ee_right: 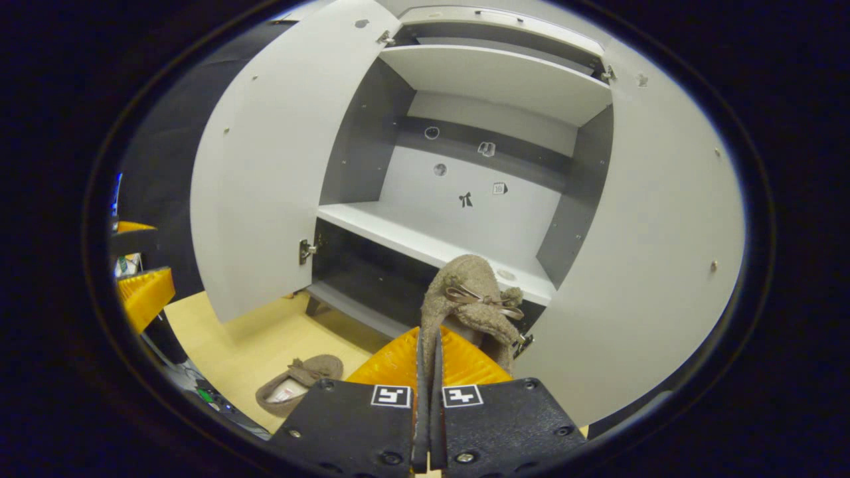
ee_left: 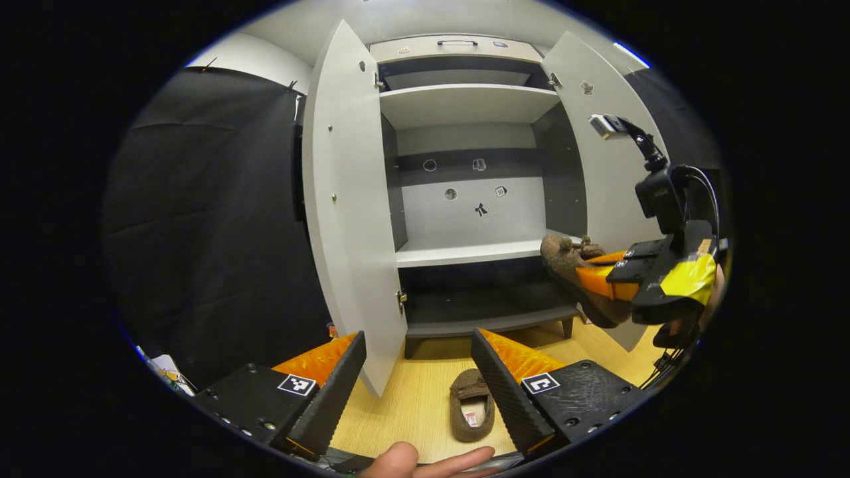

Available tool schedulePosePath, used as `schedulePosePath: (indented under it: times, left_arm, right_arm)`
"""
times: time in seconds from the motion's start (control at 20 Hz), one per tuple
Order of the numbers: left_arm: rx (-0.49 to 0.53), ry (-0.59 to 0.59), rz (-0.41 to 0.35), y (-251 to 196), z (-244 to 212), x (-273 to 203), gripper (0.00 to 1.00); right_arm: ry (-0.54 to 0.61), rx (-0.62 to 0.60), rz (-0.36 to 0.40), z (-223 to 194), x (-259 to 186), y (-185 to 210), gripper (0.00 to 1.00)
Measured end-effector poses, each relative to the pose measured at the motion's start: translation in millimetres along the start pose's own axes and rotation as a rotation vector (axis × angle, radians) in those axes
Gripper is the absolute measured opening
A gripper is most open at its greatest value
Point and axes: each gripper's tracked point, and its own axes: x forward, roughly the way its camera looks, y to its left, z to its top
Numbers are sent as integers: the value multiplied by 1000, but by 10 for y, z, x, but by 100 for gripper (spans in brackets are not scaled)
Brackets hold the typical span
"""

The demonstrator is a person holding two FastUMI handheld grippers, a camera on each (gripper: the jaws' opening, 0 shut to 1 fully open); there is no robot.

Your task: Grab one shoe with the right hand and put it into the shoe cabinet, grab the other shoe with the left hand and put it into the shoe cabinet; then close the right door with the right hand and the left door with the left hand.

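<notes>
A brown fuzzy slipper (ee_right: 473, 295) with a small bow hangs toe-up in my right gripper (ee_right: 430, 342), which is shut on its edge in front of the open shoe cabinet's middle shelf (ee_right: 425, 242). In the left gripper view that same slipper (ee_left: 564, 262) and the right gripper (ee_left: 621, 279) hover by the shelf's (ee_left: 471, 252) right end. The other slipper (ee_left: 471, 405) lies on the wooden floor (ee_left: 412, 405), just beyond my left gripper (ee_left: 418, 375), whose fingers stand wide open and hold nothing. It also appears low left as the floor slipper (ee_right: 299, 392).
Both cabinet doors stand open: the left door (ee_left: 345, 199) juts toward me, the right door (ee_left: 601, 166) sits behind the right gripper. There are an upper shelf (ee_left: 465, 103) and a dark bottom compartment (ee_left: 485, 305). A hand's fingers (ee_left: 431, 461) show at the lower edge.
</notes>
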Motion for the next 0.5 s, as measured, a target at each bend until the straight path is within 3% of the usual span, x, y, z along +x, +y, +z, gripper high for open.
schedulePosePath:
  times: [0.3,0.5]
  left_arm:
    - [-57,27,15,82,-79,14,97]
    - [-65,34,28,138,-102,-15,97]
  right_arm:
    - [-91,19,-56,925,389,-325,5]
    - [-41,7,-77,1200,1142,-489,5]
